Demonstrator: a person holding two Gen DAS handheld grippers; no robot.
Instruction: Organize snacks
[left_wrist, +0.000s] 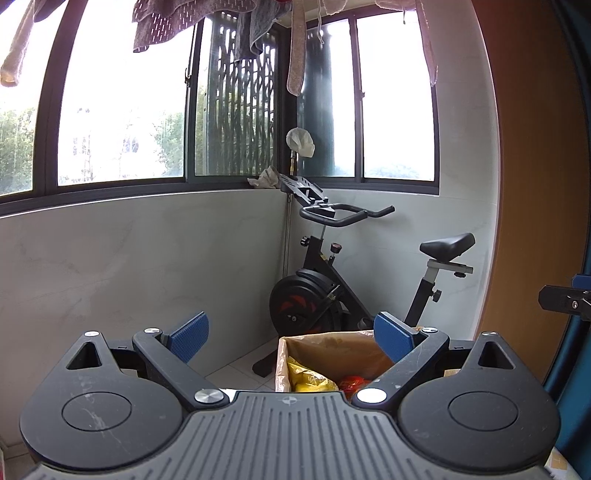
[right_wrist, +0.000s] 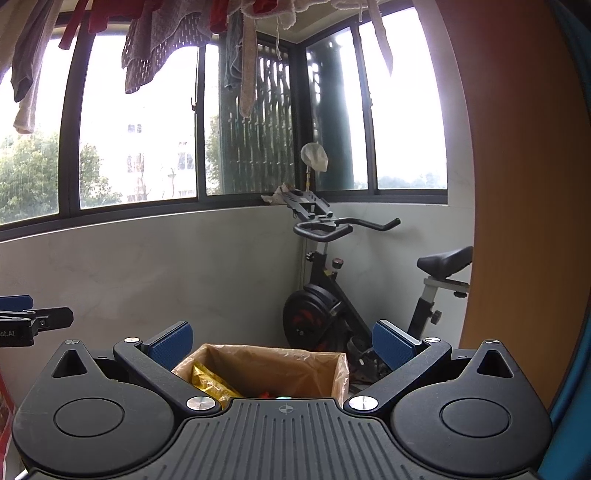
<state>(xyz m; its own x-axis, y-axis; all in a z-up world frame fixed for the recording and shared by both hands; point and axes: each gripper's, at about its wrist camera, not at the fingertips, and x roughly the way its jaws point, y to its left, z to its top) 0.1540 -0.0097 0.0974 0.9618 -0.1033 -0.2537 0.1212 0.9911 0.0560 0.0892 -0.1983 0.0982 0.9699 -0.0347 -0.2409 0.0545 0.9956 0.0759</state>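
A brown cardboard box (left_wrist: 332, 347) lined with clear plastic stands on the floor below and ahead of both grippers. It holds a yellow snack bag (left_wrist: 308, 378) and a red packet (left_wrist: 351, 382). In the right wrist view the same box (right_wrist: 273, 365) shows the yellow bag (right_wrist: 208, 382) at its left side. My left gripper (left_wrist: 291, 339) is open and empty, held above the box's near left corner. My right gripper (right_wrist: 282, 343) is open and empty too, centred over the box. Each gripper shows at the edge of the other's view.
A black exercise bike (left_wrist: 332, 291) stands in the corner just behind the box. Low grey walls under large windows run behind it. Laundry (right_wrist: 166, 48) hangs overhead. A wooden panel (left_wrist: 535, 184) and a blue surface (right_wrist: 576, 406) close off the right side.
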